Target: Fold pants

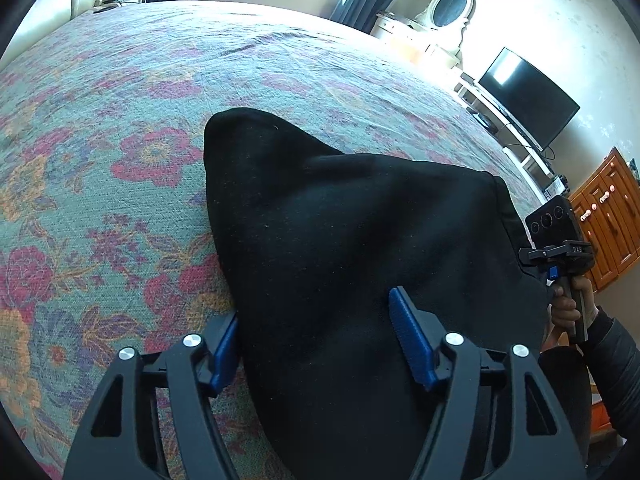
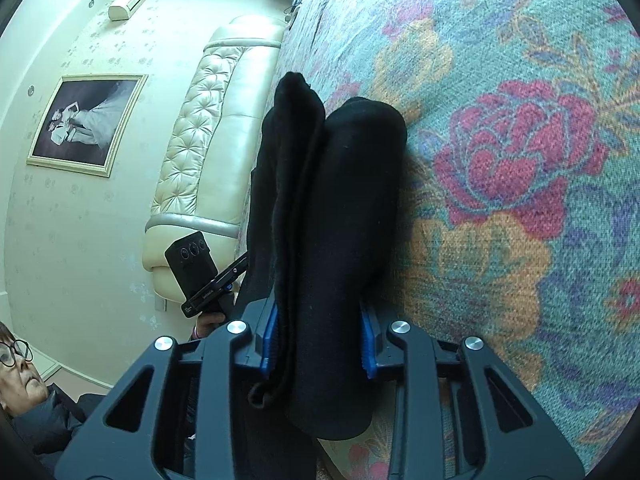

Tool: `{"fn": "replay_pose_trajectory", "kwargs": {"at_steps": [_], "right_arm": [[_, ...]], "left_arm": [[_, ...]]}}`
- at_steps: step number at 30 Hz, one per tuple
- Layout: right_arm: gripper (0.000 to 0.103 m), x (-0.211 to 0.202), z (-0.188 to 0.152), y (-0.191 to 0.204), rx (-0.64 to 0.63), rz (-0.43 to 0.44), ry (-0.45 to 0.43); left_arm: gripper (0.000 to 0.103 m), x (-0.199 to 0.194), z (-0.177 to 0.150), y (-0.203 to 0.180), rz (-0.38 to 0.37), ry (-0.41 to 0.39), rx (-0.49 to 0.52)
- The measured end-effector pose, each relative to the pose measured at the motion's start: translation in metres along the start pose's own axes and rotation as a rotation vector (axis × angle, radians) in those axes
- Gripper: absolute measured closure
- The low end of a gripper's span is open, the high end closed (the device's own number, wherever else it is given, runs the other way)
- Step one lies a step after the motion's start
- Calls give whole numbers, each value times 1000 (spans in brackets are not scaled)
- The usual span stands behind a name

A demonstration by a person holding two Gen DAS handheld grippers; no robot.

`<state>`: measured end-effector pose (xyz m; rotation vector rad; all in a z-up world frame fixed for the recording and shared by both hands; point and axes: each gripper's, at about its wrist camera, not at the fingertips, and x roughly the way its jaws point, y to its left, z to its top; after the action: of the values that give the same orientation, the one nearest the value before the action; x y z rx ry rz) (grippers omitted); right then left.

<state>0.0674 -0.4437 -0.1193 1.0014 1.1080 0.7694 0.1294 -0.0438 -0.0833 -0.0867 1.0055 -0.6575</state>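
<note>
The black pants (image 1: 344, 240) lie folded in thick layers on the floral bedspread (image 1: 120, 140). In the left wrist view my left gripper (image 1: 316, 336) has its blue pads wide apart: one pad lies on top of the cloth, the other beside the pants' left edge. In the right wrist view my right gripper (image 2: 320, 344) has its pads pressed on both sides of the folded bundle of pants (image 2: 336, 208), which rests against the bedspread (image 2: 520, 160). The right gripper's body also shows at the right edge of the left wrist view, behind the cloth.
A cream tufted headboard (image 2: 200, 140) and a framed picture (image 2: 86, 120) are on the wall side. A television (image 1: 528, 96), a white dresser with an oval mirror (image 1: 448, 12) and a wooden cabinet (image 1: 608, 220) stand beyond the bed. The person's face (image 2: 20, 368) is at lower left.
</note>
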Motion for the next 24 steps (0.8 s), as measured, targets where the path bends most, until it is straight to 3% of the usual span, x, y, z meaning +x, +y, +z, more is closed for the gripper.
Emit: {"fn": "replay_pose_trajectory", "kwargs": {"at_steps": [8,12,16,19,20,21,24], "right_arm": [[72,1,-1,-1,-4,4,-13],[73,-2,-7,-2,-6,7,-25],[73,-3,-8,-4,-6,10,-26],[73,-3,-9,-5,-4,12,-27],[73,-4,-9,-5,-3,12,-27],[73,-4,-10,-6,-4,10,-27],[73,-5,-10,-5,-3,11,-27]], "left_arm": [[63,-4,5,9,-15,5,-25],[73,-3,6,17,-83,11,-59],[74,-4,7,30,-176,23,-85],[52,-6,7,37,-182,12,-60],[35,-7,7,42,-153,10,-60],[27,-9,7,48,-133,7,-65],[21,-11,7,74,-267,54,-145]]}}
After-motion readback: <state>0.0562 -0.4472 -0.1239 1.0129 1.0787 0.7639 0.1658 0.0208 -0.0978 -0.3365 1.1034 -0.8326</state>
